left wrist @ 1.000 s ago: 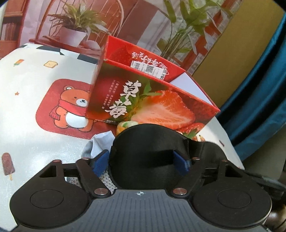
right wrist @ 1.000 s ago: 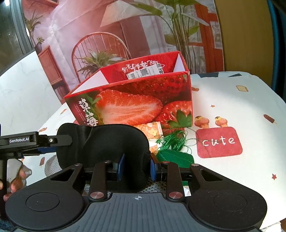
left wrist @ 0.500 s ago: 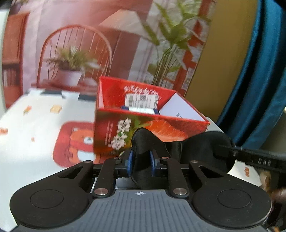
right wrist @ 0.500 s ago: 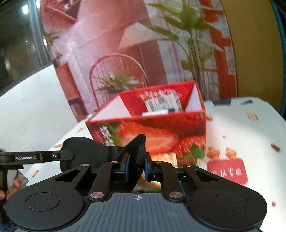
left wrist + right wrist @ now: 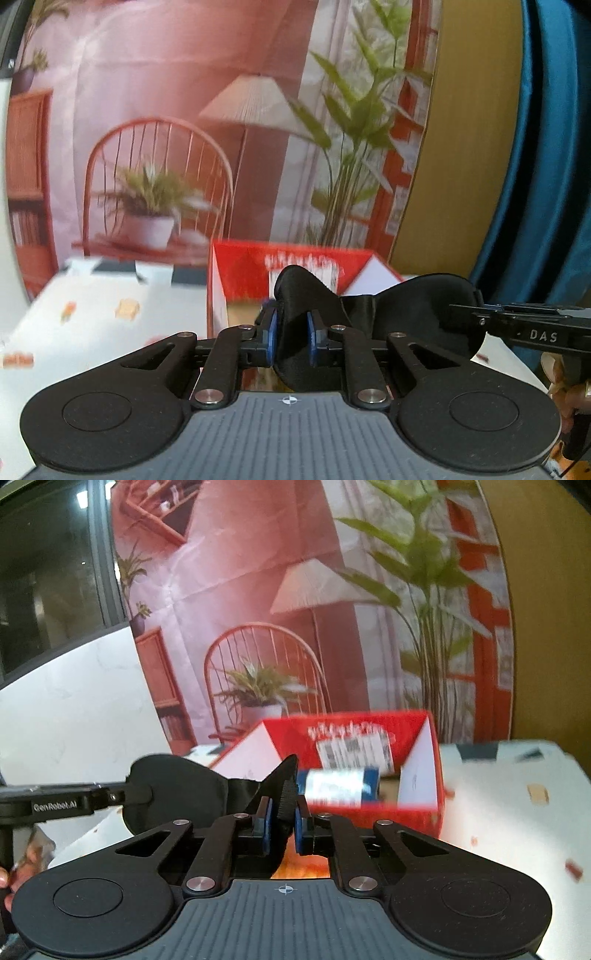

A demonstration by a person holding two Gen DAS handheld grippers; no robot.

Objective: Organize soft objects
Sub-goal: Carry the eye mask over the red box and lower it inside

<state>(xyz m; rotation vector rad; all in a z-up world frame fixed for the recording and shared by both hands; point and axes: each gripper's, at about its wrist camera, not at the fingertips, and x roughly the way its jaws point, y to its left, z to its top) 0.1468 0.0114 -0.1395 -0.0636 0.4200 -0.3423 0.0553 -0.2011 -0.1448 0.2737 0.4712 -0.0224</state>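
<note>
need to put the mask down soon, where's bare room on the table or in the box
Bare tablecloth lies right of the red box, and more on its other side. Inside, a blue-and-white pack fills the middle. Both grippers crowd the front, clamping the black eye mask.

It looks like a staged recording corner rather than a lived-in room: a printed backdrop [image 5: 177,122] picturing a chair, lamp and potted plants hangs behind a table under a cartoon-print tablecloth [image 5: 517,775]. A blue curtain [image 5: 546,147] hangs beside it, and a dark window [image 5: 48,572] is visible.
</note>
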